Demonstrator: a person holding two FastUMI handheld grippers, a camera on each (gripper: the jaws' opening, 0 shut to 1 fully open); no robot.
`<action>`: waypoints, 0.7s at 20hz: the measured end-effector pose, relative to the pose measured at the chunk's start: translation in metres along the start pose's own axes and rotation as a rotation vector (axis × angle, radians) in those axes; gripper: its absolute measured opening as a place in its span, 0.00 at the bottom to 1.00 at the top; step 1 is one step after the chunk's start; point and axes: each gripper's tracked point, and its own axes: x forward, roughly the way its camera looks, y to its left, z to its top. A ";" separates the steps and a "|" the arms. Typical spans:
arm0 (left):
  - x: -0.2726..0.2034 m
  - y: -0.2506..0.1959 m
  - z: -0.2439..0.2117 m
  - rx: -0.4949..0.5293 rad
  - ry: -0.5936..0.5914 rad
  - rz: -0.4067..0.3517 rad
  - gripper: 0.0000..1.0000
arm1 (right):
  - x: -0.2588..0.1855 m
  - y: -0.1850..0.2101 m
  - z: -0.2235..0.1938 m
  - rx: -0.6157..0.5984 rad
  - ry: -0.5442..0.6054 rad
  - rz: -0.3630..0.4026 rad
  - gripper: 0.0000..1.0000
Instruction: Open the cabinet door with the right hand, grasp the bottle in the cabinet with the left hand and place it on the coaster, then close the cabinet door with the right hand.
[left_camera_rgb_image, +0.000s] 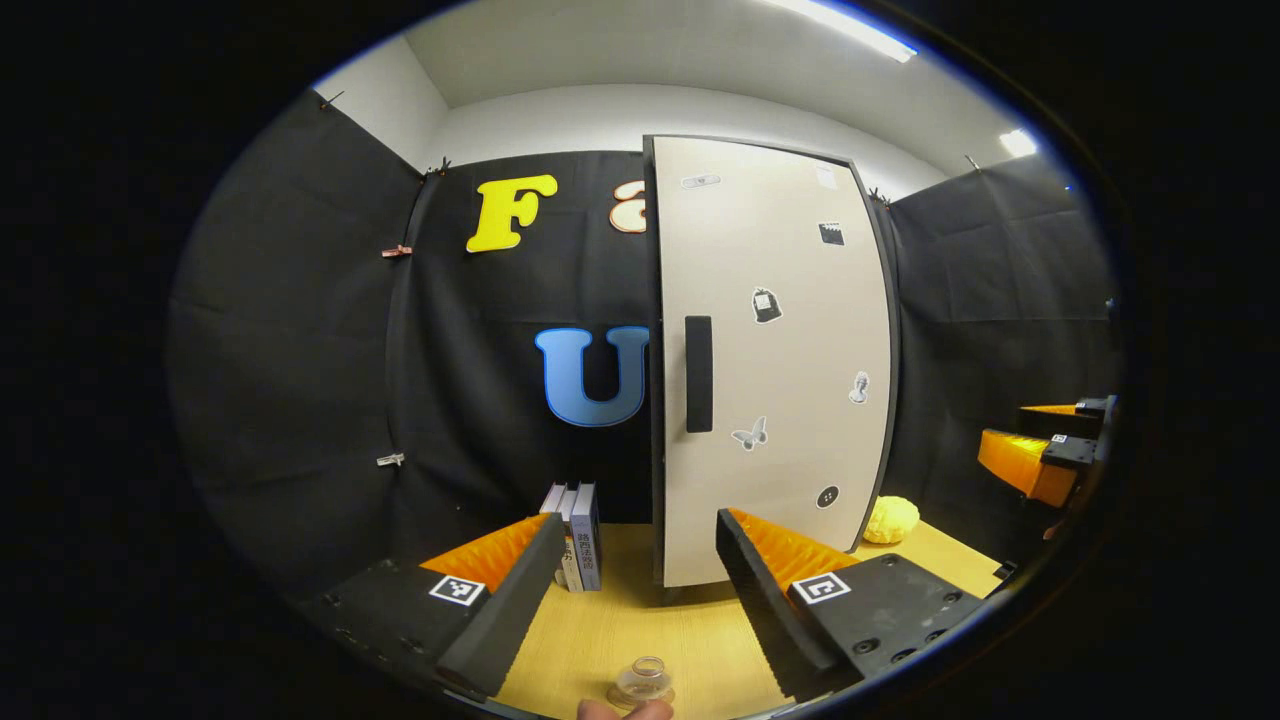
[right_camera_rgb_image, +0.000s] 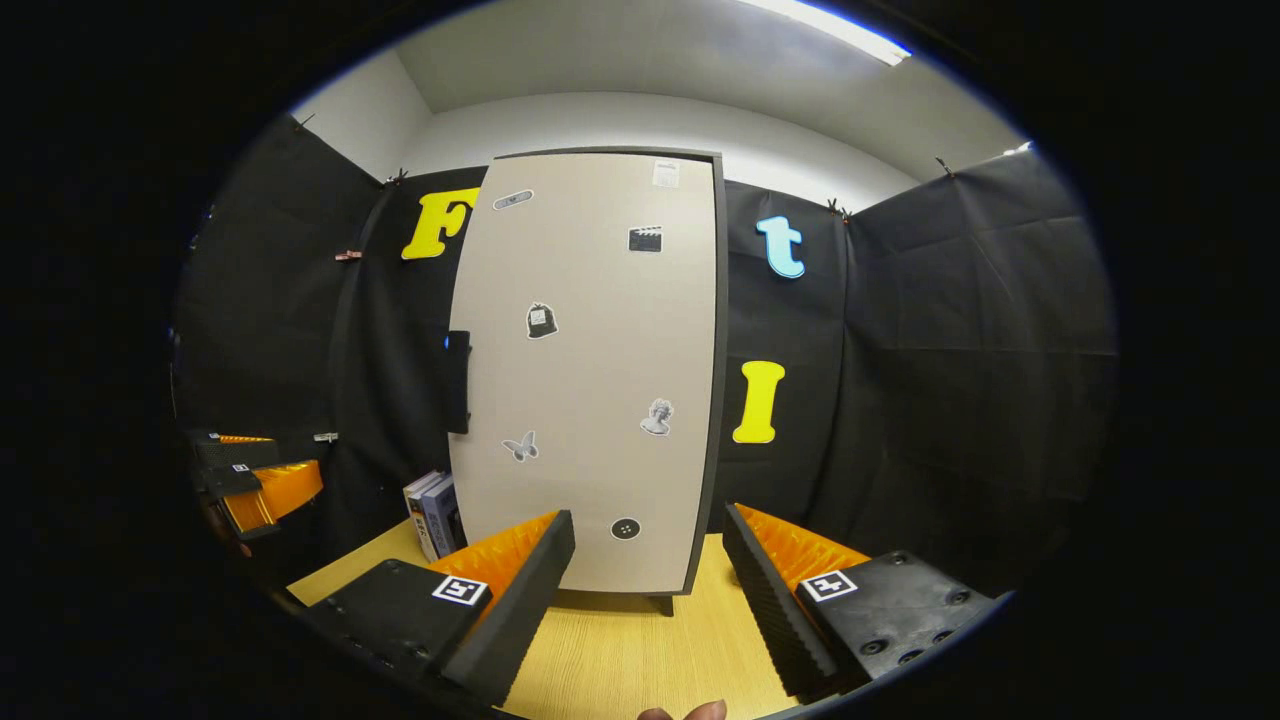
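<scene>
The tall cabinet (left_camera_rgb_image: 770, 360) stands on the wooden table with its beige door (right_camera_rgb_image: 590, 380) closed, so the bottle inside is hidden. A black vertical handle (left_camera_rgb_image: 698, 373) sits at the door's left edge, also seen as the handle (right_camera_rgb_image: 458, 380) in the right gripper view. My left gripper (left_camera_rgb_image: 638, 525) is open and empty, a short way in front of the door. My right gripper (right_camera_rgb_image: 648, 520) is open too, facing the door's lower middle. A small clear round glass piece (left_camera_rgb_image: 640, 682), possibly the coaster, lies on the table near the front edge.
Several books (left_camera_rgb_image: 575, 535) stand upright left of the cabinet. A yellow lumpy object (left_camera_rgb_image: 890, 520) lies at its right foot. The other gripper (left_camera_rgb_image: 1045, 455) shows far right, and the left one (right_camera_rgb_image: 250, 480) far left. The wooden table (right_camera_rgb_image: 620, 650) stretches before the cabinet.
</scene>
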 end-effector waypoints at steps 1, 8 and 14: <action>0.000 0.000 0.000 0.000 -0.001 -0.001 0.95 | -0.001 0.000 0.000 0.000 -0.001 0.001 0.98; 0.000 0.000 -0.001 0.005 0.001 -0.006 0.95 | -0.004 -0.001 -0.002 0.001 0.000 -0.001 0.97; 0.000 0.000 -0.001 0.006 0.002 -0.005 0.96 | -0.005 -0.001 -0.002 0.002 0.002 -0.002 0.97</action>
